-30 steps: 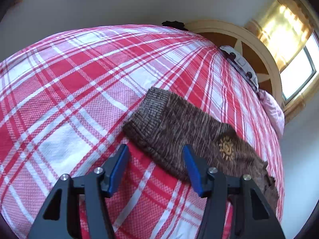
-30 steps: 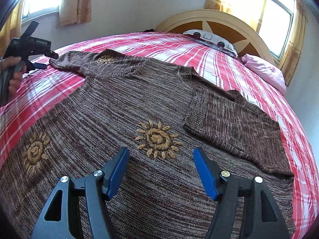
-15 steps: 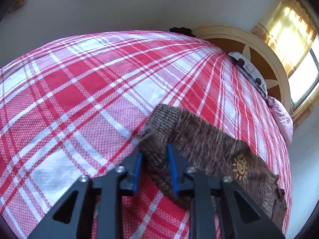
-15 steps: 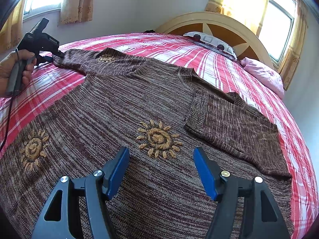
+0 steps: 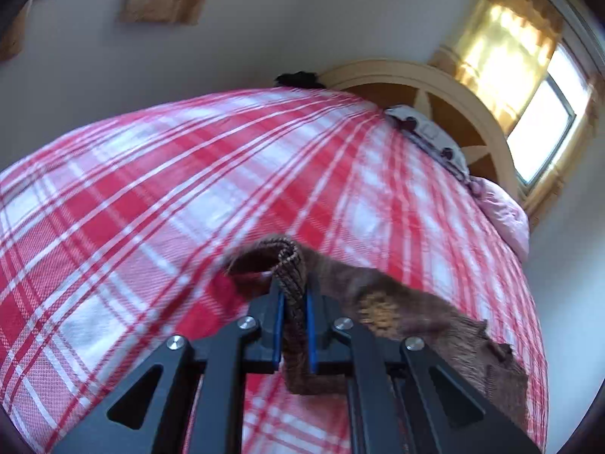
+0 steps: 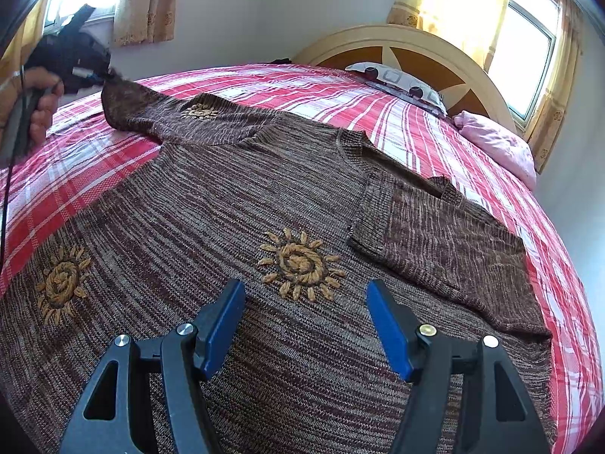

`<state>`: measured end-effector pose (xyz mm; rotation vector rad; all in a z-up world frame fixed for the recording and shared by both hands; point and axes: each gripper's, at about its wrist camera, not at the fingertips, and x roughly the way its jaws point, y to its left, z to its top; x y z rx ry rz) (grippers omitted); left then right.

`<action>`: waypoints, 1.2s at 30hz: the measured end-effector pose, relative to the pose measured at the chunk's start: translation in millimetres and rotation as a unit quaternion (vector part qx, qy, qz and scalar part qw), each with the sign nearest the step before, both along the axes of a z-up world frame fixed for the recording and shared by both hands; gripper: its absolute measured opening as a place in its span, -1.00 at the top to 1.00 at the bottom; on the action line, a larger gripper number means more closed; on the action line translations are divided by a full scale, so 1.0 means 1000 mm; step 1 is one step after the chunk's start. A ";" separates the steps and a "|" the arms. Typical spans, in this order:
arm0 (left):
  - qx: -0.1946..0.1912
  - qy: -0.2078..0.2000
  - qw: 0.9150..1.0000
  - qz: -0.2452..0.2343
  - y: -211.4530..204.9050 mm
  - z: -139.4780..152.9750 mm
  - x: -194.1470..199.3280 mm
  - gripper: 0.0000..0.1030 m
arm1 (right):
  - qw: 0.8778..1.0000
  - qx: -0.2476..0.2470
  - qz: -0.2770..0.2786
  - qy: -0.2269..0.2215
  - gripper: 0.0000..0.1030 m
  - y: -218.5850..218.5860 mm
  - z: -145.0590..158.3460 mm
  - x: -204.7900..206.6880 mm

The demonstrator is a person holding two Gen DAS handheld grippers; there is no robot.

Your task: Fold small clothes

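A brown knitted sweater (image 6: 211, 204) with yellow sun motifs lies spread on the bed. Its right sleeve (image 6: 446, 242) is folded in over the body. My left gripper (image 5: 293, 295) is shut on the cuff of the left sleeve (image 5: 289, 261) and holds it lifted off the bed; the same gripper shows in the right wrist view (image 6: 102, 75) at the far left, with the sleeve (image 6: 151, 113) rising to it. My right gripper (image 6: 304, 325) is open and empty, low over the sweater's body just below the middle sun motif (image 6: 300, 263).
The bed has a red and white plaid cover (image 5: 151, 196). A patterned pillow (image 6: 401, 81) and a pink pillow (image 6: 499, 143) lie by the cream headboard (image 6: 427, 43). Curtained windows (image 6: 529, 38) are behind.
My left gripper closed on the sleeve cuff and has lifted it off the bed. My right gripper has stayed still and open.
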<state>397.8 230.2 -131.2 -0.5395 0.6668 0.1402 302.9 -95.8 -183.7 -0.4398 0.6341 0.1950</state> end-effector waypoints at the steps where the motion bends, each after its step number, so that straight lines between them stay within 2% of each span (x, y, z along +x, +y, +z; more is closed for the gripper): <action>1: 0.003 -0.008 1.000 -0.009 -0.008 0.007 0.000 0.81 | 1.000 0.000 -0.001 -0.001 -0.31 0.000 0.000 0.000; 5: 0.019 -0.030 0.998 -0.059 -0.045 0.031 0.002 0.81 | 1.000 0.004 -0.003 -0.001 -0.31 -0.002 0.001 0.000; 10: 0.035 -0.051 0.990 -0.128 -0.099 0.051 0.002 0.81 | 1.000 0.019 -0.009 -0.001 -0.31 -0.007 0.003 0.001; 15: 0.045 -0.060 0.980 -0.182 -0.144 0.057 0.002 0.81 | 0.995 0.092 -0.022 -0.015 -0.31 -0.030 0.020 0.000; 18: 0.042 -0.063 0.975 -0.211 -0.173 0.057 0.001 0.81 | 0.986 0.157 -0.041 -0.029 -0.31 -0.052 0.030 -0.001; 22: 0.038 -0.049 0.968 -0.241 -0.209 0.047 0.005 0.81 | 0.975 0.205 -0.069 -0.045 -0.32 -0.070 0.035 -0.002; 27: 0.029 -0.037 0.963 -0.266 -0.246 0.032 0.005 0.81 | 0.971 0.216 -0.076 -0.072 -0.32 -0.075 0.040 -0.011; 31: 0.031 -0.025 0.955 -0.294 -0.277 0.017 0.004 0.81 | 0.956 0.261 -0.096 -0.093 -0.32 -0.096 0.045 -0.016; 33: 0.030 0.001 0.947 -0.319 -0.293 0.005 0.010 0.76 | 0.946 0.287 -0.115 -0.101 -0.34 -0.109 0.047 -0.017; 36: 0.036 0.030 0.944 -0.325 -0.302 -0.010 0.016 0.65 | 0.936 0.308 -0.133 -0.111 -0.38 -0.120 0.048 -0.019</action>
